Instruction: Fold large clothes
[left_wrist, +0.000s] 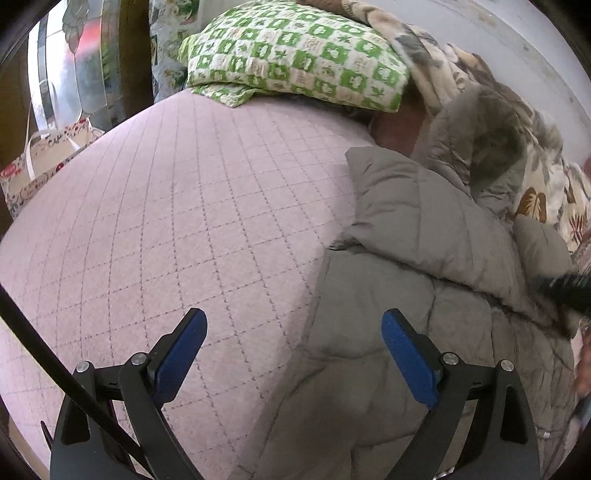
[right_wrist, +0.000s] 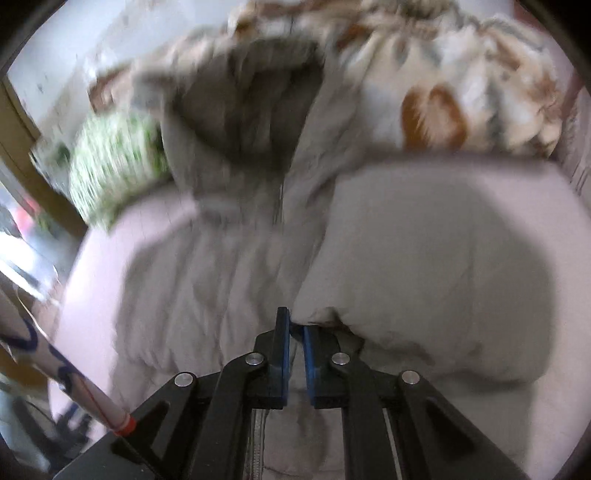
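A grey padded jacket with a fur-trimmed hood lies on the right side of a pink quilted bed. My left gripper hangs open above the jacket's left edge, with nothing between its blue pads. The right wrist view is blurred by motion. There the jacket lies spread out with its hood at the far end. My right gripper is shut, pinching a fold of the jacket's edge by the zip. A dark blurred shape crosses the jacket at the right edge.
A green-and-white checked pillow lies at the head of the bed. A leaf-patterned blanket is heaped along the wall side. A printed bag stands beside the bed at the left. A paper roll shows at the lower left.
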